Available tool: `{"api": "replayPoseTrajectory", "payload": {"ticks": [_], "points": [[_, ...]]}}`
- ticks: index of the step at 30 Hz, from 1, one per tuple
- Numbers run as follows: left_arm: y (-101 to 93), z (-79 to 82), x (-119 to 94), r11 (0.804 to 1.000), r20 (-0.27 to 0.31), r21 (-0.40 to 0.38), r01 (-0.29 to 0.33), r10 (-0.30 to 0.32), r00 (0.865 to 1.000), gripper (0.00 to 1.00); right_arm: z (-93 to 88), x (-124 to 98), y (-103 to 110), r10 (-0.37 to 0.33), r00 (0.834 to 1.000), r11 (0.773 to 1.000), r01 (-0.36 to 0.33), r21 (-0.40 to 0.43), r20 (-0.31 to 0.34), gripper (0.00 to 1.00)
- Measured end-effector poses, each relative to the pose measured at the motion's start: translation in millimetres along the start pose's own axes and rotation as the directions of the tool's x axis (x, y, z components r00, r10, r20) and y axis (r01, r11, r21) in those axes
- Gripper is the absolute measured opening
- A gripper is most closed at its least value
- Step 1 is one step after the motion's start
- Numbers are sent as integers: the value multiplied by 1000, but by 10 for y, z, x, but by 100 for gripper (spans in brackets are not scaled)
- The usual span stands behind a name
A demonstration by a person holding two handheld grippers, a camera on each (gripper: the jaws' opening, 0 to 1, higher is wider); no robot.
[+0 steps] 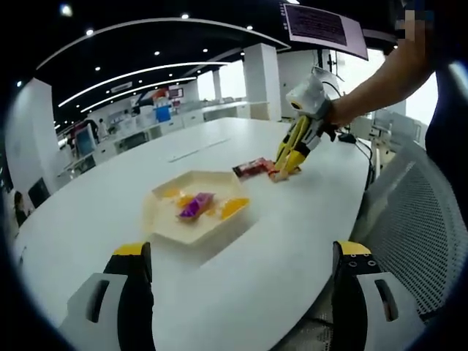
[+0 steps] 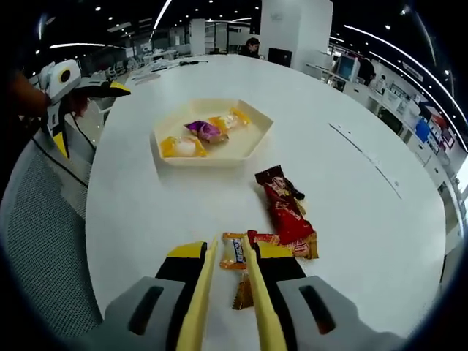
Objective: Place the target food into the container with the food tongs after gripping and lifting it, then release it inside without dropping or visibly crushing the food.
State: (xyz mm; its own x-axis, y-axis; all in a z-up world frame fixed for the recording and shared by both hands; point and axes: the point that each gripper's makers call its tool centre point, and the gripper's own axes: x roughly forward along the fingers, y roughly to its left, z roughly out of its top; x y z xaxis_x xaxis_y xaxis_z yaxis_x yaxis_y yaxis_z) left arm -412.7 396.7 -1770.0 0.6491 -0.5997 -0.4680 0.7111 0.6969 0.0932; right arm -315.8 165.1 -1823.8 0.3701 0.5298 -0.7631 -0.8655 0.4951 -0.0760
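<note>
Right gripper [image 2: 232, 292]: carries yellow food tongs [image 2: 252, 307]. The two blades run forward from the jaws and stand narrow, closing in on a small orange-wrapped candy [image 2: 234, 252] that lies on the white table [image 2: 380, 241]. Blade tips sit at either side of the wrapper; whether they actually pinch it I cannot tell. The candy rests on the table, not lifted.

Candy orientation, right gripper view: long axis runs along the tongs, one twisted end pointing away toward the tray, the other end back between the blades.

Just beside it, on the right: a dark red snack packet [image 2: 285, 208]. Its long axis lies slanted, the far end toward the tray, the near end by an orange wrapper at the tong tips. The packet seems to touch that wrapper.

Container: a cream hexagonal tray [image 2: 164, 155], well beyond the candy on the same table. It holds several wrapped sweets, yellow-orange ones and one purple sweet [image 2: 205, 129].

Left gripper [image 1: 241, 292]: jaws wide apart, holding nothing, hovering at the near table edge with the tray [image 1: 164, 219] ahead of it. In the left gripper view the tongs [image 1: 292, 150] slope down from a person's hand [image 1: 322, 110] to the packet [image 1: 252, 168] past the tray.

A grey mesh chair [image 2: 44, 234] stands at the table's edge.
</note>
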Motion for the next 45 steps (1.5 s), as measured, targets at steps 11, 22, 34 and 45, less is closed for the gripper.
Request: {"api": "replayPoseTrajectory", "payload": {"ticks": [11, 22, 34, 45], "points": [[4, -24, 3, 1000, -12, -9, -2, 2, 1000, 100, -60, 116, 18, 11, 999, 1000, -10, 28, -48, 24], [0, -29, 12, 1000, -15, -5, 3, -3, 1000, 100, -80, 131, -20, -4, 997, 1000, 6, 29, -82, 20], [42, -7, -4, 1000, -4, -8, -18, 18, 1000, 100, 148, 8, -70, -4, 998, 998, 7, 68, -57, 19], [56, 4, -10, 1000, 8, -9, -22, 22, 1000, 100, 281, -170, -220, -22, 999, 997, 25, 79, -46, 20]]}}
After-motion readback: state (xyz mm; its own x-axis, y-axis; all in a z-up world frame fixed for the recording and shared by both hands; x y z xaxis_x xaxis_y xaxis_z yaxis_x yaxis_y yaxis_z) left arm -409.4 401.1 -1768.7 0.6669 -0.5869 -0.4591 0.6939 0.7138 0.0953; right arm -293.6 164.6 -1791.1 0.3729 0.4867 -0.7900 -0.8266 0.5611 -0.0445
